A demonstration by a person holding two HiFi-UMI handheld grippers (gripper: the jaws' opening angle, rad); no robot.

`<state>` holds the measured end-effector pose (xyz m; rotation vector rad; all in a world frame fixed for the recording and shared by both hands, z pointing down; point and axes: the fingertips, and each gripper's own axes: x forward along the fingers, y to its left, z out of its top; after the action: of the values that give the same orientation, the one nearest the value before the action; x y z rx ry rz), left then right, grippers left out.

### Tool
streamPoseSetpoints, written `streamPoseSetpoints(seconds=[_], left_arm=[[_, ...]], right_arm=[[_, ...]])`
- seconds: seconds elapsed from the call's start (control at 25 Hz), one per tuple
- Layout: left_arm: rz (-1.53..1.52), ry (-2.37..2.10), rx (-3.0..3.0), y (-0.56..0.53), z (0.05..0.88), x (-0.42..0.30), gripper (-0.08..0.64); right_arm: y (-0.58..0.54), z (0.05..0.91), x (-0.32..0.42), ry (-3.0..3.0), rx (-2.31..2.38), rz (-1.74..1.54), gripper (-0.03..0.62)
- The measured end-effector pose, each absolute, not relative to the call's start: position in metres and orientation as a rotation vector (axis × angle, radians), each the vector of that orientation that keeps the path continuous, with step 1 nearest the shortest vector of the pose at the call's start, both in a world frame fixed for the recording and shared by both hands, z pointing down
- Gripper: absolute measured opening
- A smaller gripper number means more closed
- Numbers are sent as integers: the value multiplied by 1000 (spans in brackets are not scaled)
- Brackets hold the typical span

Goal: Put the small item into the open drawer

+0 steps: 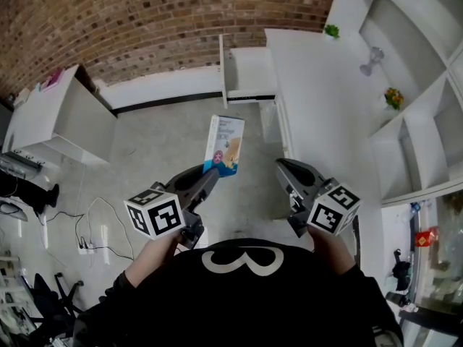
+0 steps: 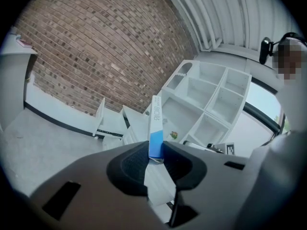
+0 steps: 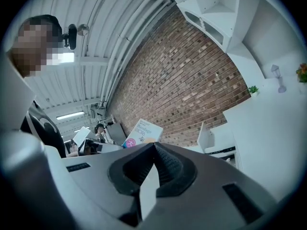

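A small white and blue box (image 1: 224,145) stands upright in the air over the grey floor, with my left gripper (image 1: 212,173) shut on its lower blue end. In the left gripper view the box (image 2: 154,123) rises edge-on from between the pads of the left gripper (image 2: 155,150). The open white drawer (image 1: 246,74) juts out of the white cabinet, well ahead of the box; it also shows in the left gripper view as the drawer (image 2: 112,121). My right gripper (image 1: 281,165) hangs to the right of the box, shut and holding nothing. The right gripper view shows the box (image 3: 142,131) just behind the right gripper (image 3: 154,145).
A long white counter (image 1: 318,100) runs along the right, with white shelving (image 1: 412,121) beyond it holding small plants. A white desk (image 1: 51,114) stands at the left. Cables (image 1: 94,230) lie on the floor near my left side. A brick wall (image 1: 145,20) closes the far end.
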<state>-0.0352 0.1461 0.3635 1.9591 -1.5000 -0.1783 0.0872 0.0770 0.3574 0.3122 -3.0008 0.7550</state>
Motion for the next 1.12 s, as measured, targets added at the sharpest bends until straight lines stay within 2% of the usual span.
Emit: streamPoseSetpoints(seconds=[0.32, 0.64, 1.12], left_arm=[[-143, -1537, 1993, 108, 360, -49, 86], [-84, -1523, 2017, 60, 377, -69, 86], [-34, -1357, 2076, -86, 385, -115, 86]], right_arm=[[45, 349, 72, -3031, 326, 638, 9], [8, 355, 58, -3026, 392, 657, 9], [-111, 359, 24, -2976, 638, 728, 9]])
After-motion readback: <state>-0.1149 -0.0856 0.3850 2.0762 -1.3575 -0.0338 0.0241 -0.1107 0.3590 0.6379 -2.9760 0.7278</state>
